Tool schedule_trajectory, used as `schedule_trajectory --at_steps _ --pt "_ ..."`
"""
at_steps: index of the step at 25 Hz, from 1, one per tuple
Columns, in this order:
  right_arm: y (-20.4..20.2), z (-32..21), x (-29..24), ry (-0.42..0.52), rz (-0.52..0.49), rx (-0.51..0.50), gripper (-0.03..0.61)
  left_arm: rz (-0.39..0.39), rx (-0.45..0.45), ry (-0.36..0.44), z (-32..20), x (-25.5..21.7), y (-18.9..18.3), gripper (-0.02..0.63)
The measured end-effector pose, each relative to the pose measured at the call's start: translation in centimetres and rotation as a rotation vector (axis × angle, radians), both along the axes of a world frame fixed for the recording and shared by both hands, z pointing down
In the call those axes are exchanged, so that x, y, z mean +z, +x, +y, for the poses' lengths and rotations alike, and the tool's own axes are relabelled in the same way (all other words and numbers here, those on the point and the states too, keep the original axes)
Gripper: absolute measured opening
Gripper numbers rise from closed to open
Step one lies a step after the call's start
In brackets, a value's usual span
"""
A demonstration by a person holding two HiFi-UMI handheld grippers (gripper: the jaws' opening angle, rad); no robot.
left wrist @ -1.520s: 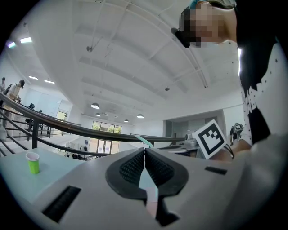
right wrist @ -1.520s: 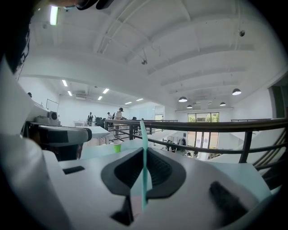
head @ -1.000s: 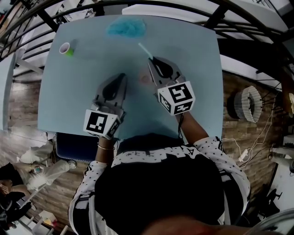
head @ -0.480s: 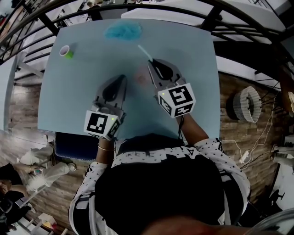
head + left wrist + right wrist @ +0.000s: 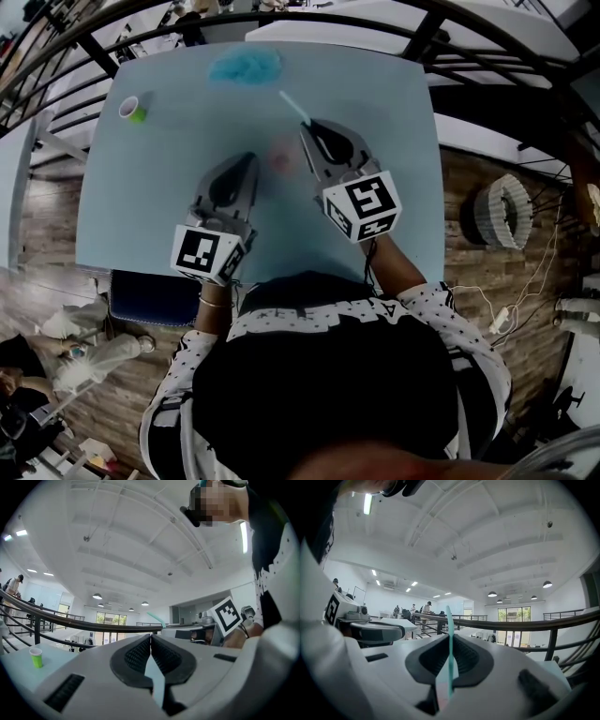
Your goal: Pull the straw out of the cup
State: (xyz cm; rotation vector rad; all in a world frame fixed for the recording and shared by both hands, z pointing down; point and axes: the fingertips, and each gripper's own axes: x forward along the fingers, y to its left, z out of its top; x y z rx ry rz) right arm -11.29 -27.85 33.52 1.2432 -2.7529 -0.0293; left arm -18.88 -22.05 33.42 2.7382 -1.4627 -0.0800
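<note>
My right hand-held gripper (image 5: 307, 129) is clamped shut on the teal straw (image 5: 292, 103), which sticks out past the tips over the counter (image 5: 394, 141). My left hand-held gripper (image 5: 249, 159) is fully closed and empty. The green cup (image 5: 132, 109) sits well apart at the counter's far left corner.

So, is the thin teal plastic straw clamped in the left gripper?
No, the right gripper is shut on the straw; the left gripper is shut on nothing.

The straw (image 5: 292, 103) is teal, the table (image 5: 169, 178) pale blue, the marker cubes (image 5: 362, 205) black-and-white.
</note>
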Motion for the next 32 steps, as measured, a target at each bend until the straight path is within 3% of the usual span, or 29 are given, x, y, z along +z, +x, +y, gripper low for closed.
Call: schedule_trajectory --at_steps 32 --pt "1.1 1.4 -0.7 0.024 0.000 0.001 0.038 -0.012 0.008 0.011 1.1 -0.4 1.0 0.014"
